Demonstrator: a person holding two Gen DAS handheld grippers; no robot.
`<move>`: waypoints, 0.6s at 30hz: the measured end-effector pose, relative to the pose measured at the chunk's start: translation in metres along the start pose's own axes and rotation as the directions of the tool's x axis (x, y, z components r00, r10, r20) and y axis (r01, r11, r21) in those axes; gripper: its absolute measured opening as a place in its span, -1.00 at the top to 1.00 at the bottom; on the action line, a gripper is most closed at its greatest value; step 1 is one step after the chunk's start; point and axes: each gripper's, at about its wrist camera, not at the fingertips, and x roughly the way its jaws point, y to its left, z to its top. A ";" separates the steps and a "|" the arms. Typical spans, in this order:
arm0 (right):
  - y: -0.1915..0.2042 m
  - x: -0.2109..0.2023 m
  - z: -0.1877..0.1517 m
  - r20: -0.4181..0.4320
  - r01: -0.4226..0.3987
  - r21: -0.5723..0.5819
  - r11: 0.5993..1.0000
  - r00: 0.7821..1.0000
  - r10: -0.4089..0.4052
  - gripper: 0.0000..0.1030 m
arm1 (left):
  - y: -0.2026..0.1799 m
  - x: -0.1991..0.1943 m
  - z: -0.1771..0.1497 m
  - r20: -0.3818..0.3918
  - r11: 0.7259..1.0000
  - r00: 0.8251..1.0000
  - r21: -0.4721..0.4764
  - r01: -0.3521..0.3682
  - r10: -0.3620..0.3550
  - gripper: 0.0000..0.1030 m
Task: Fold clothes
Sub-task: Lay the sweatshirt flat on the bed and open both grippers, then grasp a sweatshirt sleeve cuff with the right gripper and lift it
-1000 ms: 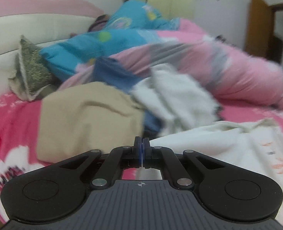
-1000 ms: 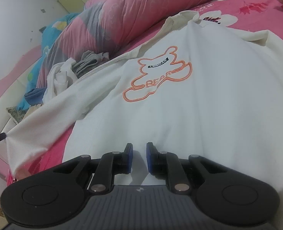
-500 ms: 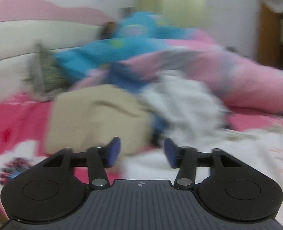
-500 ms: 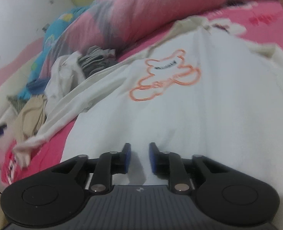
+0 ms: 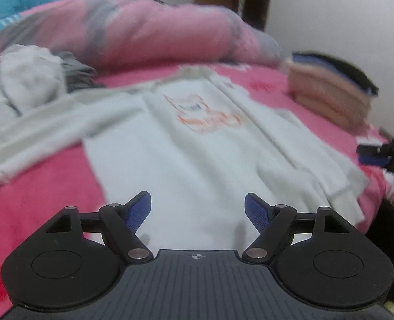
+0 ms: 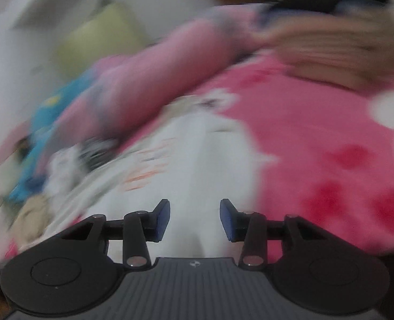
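Both tongs (image 5: 197,210) (image 6: 194,220) spread, empty

Left black plastic two-finger gripper (image 5: 197,208): ribbed dark grey housing with a small white crosshair mark at centre, two rounded black lobes each with a recessed disc, black linkage arms with silver pivot screws, blue textured fingertip pads (image 5: 139,209). Right black plastic two-finger gripper (image 6: 194,218): same build, ribbed grey housing, crosshair mark, round lobes, silver screws, blue pads (image 6: 162,217). It also shows at the right edge of the left view, blurred, black with blue.
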 end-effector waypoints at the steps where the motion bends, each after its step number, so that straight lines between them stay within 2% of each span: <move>1: 0.000 -0.003 -0.003 -0.001 -0.005 -0.030 1.000 1.000 0.005 0.14 | -0.005 0.004 -0.001 -0.011 1.000 1.000 0.014 -0.012 0.012 -0.51; 3: 0.002 -0.010 -0.009 -0.004 -0.016 -0.090 0.996 1.000 0.016 0.14 | -0.015 0.012 -0.004 -0.030 0.999 0.999 0.040 -0.036 0.037 -0.51; 6: 0.020 -0.013 -0.028 -0.052 -0.124 -0.233 0.964 0.992 0.115 0.14 | -0.018 0.017 -0.008 -0.048 0.996 0.996 0.058 -0.070 0.073 -0.51; 9: 0.038 -0.003 -0.048 -0.115 -0.142 -0.365 0.920 0.988 0.107 0.14 | -0.018 0.021 -0.008 -0.069 0.995 0.993 0.046 -0.092 0.095 -0.51; 12: 0.044 0.015 -0.058 -0.165 -0.160 -0.407 0.899 0.981 0.100 0.15 | -0.020 0.022 -0.006 -0.075 0.993 0.991 0.043 -0.109 0.112 -0.51; 15: 0.044 0.014 -0.054 -0.184 -0.178 -0.406 0.896 0.977 0.110 0.31 | -0.024 0.025 -0.004 -0.070 0.991 0.989 0.055 -0.123 0.127 -0.51; 16: 0.044 0.014 -0.052 -0.190 -0.184 -0.406 0.895 0.975 0.114 0.61 | -0.025 0.026 -0.003 -0.068 0.990 0.989 0.059 -0.126 0.130 -0.51; 17: 0.044 0.014 -0.050 -0.196 -0.189 -0.405 0.894 0.973 0.117 0.76 | -0.024 0.028 -0.002 -0.065 0.990 0.989 0.059 -0.126 0.130 -0.51; 18: 0.044 0.014 -0.048 -0.202 -0.195 -0.403 0.894 0.972 0.121 0.77 | -0.024 0.030 -0.001 -0.061 0.990 0.990 0.060 -0.127 0.130 -0.51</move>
